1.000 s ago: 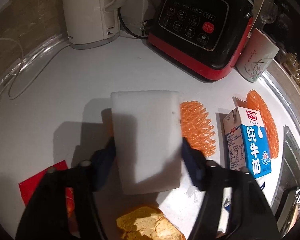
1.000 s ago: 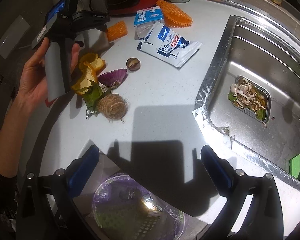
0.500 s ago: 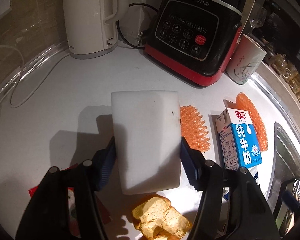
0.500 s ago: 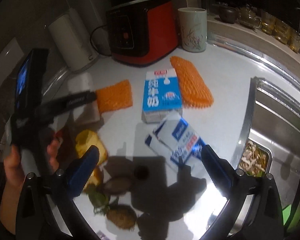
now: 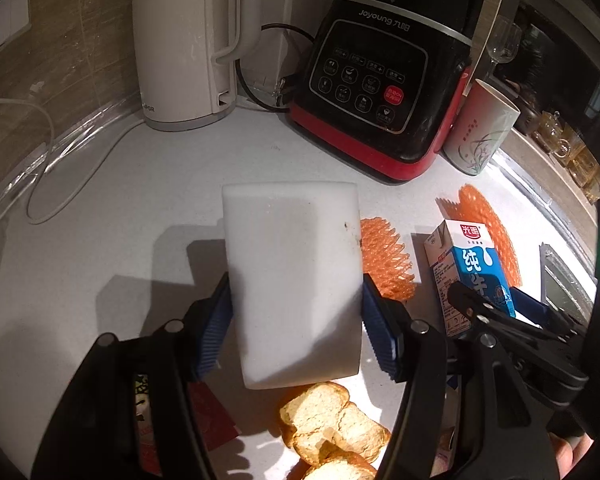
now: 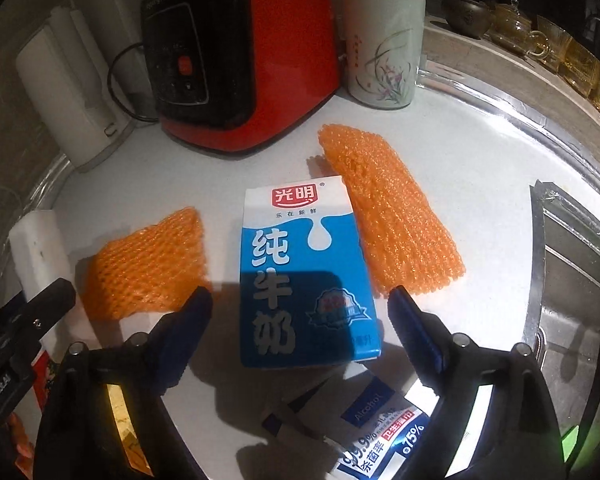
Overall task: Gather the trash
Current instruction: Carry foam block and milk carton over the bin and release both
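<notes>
On the white counter (image 6: pixel 480 208), dead ahead of my R gripper (image 6: pixel 300 312), the blue-and-white milk carton (image 6: pixel 306 276) lies flat on its side, long axis running away from me, red-logo top end pointing toward the red-and-black blender base (image 6: pixel 244 52), bottom end nearest me. My R jaws are spread wide either side of the carton's near end, w/ clear gaps both sides; they've just been closing in, carton btwn them but pads not on it. An orange foam fruit net (image 6: pixel 148 264) sits just L of the carton; a longer orange foam net (image 6: pixel 388 208) lies slanted just to its R. Alcohol wipes pack (image 6: pixel 380 432) is right under the gripper, touching the carton's near end. In the L wrist view my L gripper (image 5: pixel 296 316) is pinching a white foam block (image 5: pixel 296 280), pads pressed on both long sides, block's long axis pointing fwd along the fingers, off the counter. Bread pieces (image 5: pixel 332 428) lie below it, near a red wrapper (image 5: pixel 216 420).
</notes>
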A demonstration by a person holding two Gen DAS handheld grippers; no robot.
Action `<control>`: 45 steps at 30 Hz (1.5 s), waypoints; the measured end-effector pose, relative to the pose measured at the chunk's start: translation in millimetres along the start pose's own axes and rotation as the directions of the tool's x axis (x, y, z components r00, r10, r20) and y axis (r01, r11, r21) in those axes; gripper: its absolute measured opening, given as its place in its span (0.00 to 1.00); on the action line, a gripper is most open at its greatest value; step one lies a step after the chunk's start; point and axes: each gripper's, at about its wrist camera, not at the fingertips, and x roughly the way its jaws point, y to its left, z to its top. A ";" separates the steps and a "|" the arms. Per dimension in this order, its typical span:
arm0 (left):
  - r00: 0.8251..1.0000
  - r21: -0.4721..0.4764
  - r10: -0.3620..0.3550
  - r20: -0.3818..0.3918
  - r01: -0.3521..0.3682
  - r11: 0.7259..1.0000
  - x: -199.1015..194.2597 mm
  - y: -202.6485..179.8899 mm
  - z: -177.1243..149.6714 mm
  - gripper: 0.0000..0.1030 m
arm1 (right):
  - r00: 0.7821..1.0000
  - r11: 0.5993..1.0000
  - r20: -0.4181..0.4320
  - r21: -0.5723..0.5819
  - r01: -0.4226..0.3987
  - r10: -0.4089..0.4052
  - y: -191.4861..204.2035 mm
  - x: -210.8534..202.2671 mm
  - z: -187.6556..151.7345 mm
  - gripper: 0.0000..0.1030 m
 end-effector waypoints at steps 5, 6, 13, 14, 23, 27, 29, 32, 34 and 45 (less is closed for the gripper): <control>1.000 -0.001 0.010 0.005 -0.010 1.000 -2.2 4.3 -2.8 0.58 | 0.999 0.999 0.028 -0.037 0.033 -0.032 8.4 -2.6 -1.7 0.66; 1.000 0.000 0.013 0.008 -0.013 1.000 -3.4 5.2 -3.2 0.58 | 0.999 0.999 0.040 -0.039 0.028 -0.027 9.4 -6.1 -2.1 0.66; 0.999 -0.005 0.014 0.045 -0.014 1.000 -29.1 11.2 -7.0 0.58 | 0.994 0.998 0.104 -0.068 -0.012 0.019 20.7 -45.4 -3.4 0.66; 0.998 -0.002 0.016 0.053 -0.015 1.000 -35.1 11.5 -8.8 0.58 | 0.993 0.997 0.113 -0.077 -0.016 0.025 23.4 -52.8 -5.1 0.66; 0.993 0.028 0.028 0.118 -0.032 0.999 -104.8 14.4 -50.1 0.58 | 0.984 0.989 0.161 -0.140 -0.048 0.071 32.6 -135.1 -66.9 0.66; 0.992 0.027 0.028 0.125 -0.032 0.999 -140.9 12.8 -84.8 0.58 | 0.983 0.984 0.155 -0.165 -0.067 0.093 23.6 -168.6 -110.0 0.66; 0.992 0.021 0.026 0.124 -0.029 0.999 -158.4 12.1 -105.7 0.58 | 0.984 0.981 0.152 -0.183 -0.070 0.098 17.0 -185.1 -137.1 0.66; 0.994 0.019 0.020 0.108 -0.022 1.000 -180.4 9.1 -141.8 0.58 | 0.985 0.973 0.133 -0.214 -0.083 0.113 8.0 -204.9 -179.5 0.66; 0.996 0.037 0.017 0.091 -0.021 0.999 -193.2 4.2 -172.3 0.58 | 0.987 0.967 0.114 -0.242 -0.083 0.113 3.4 -214.3 -209.3 0.66; 0.999 0.076 0.005 -0.045 -0.002 0.997 -224.9 -16.5 -316.0 0.58 | 0.991 0.949 -0.042 -0.286 -0.135 0.129 -38.0 -223.9 -343.5 0.66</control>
